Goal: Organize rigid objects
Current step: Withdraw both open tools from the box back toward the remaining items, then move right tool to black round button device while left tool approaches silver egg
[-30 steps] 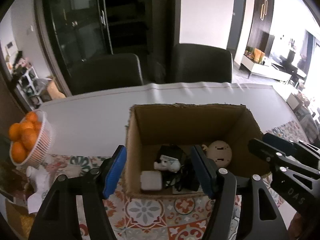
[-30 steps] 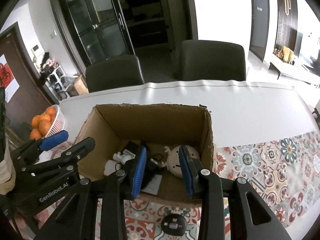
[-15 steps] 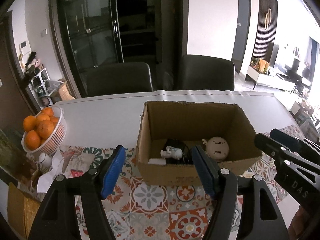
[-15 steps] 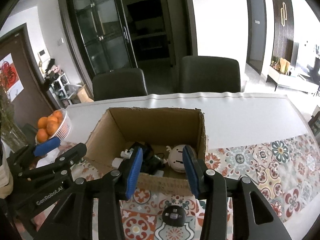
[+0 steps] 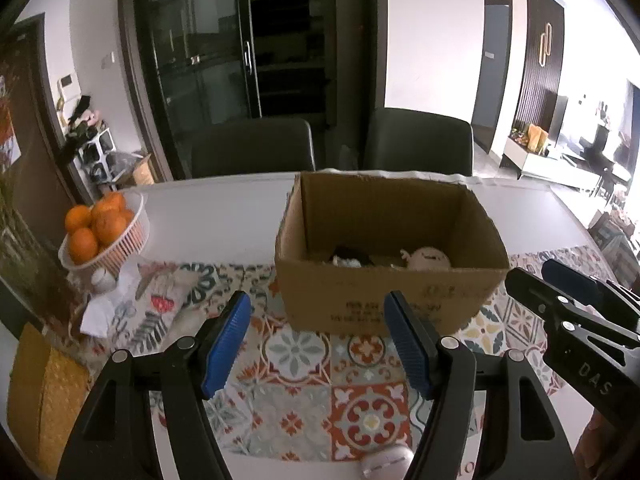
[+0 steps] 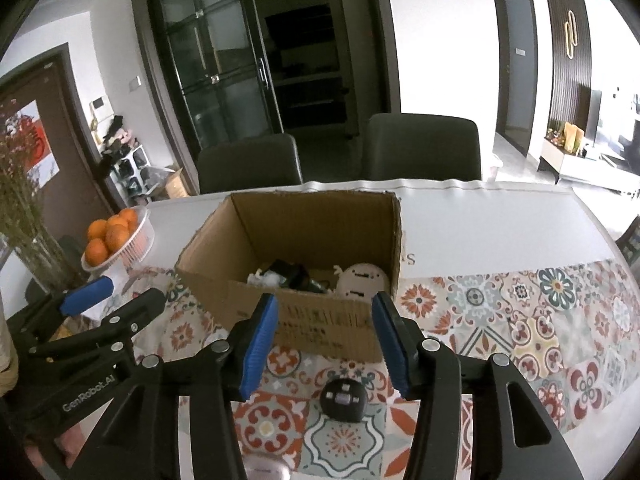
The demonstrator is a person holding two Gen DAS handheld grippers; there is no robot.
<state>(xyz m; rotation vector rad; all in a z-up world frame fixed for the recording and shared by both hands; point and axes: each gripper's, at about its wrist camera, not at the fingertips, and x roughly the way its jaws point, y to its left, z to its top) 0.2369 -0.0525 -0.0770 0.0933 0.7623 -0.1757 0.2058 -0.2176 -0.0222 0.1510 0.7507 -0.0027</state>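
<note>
An open cardboard box stands on the patterned cloth and holds a round cream gadget, a black charger and small white pieces. My left gripper hovers open in front of the box, nothing between its blue pads. My right gripper is empty too, its jaws opening, above a round black device lying on the cloth in front of the box. A pale rounded object lies at the near table edge, partly hidden.
A white basket of oranges sits at the left with crumpled tissue below it. Two dark chairs stand behind the white table. Dried branches rise at far left.
Both grippers have pulled back from over the box toward the near edge; the box now looks farther and its contents less visible. The right jaws have spread wider.
</note>
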